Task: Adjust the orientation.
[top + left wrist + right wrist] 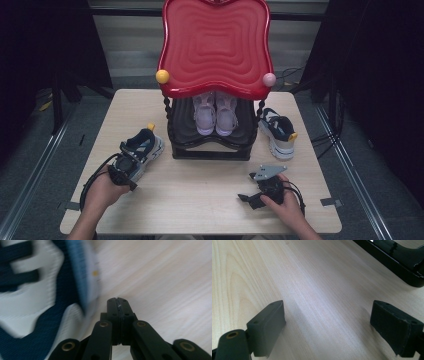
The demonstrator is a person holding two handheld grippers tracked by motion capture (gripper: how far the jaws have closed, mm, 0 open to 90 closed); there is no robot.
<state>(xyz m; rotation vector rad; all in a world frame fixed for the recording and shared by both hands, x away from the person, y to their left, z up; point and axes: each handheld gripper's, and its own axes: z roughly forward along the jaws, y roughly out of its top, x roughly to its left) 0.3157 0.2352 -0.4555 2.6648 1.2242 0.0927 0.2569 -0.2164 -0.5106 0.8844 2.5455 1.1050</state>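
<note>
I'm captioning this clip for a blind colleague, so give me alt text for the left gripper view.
The left gripper's two black jaws are pressed shut with nothing between them, rising from the bottom edge over a pale wooden table. Just to their left, blurred and close, lies a white and navy mesh sneaker with a light blue strip along its side.

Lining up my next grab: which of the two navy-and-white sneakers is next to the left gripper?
The sneaker left of the rack, beside the left gripper; its mate lies right of the rack.
</note>
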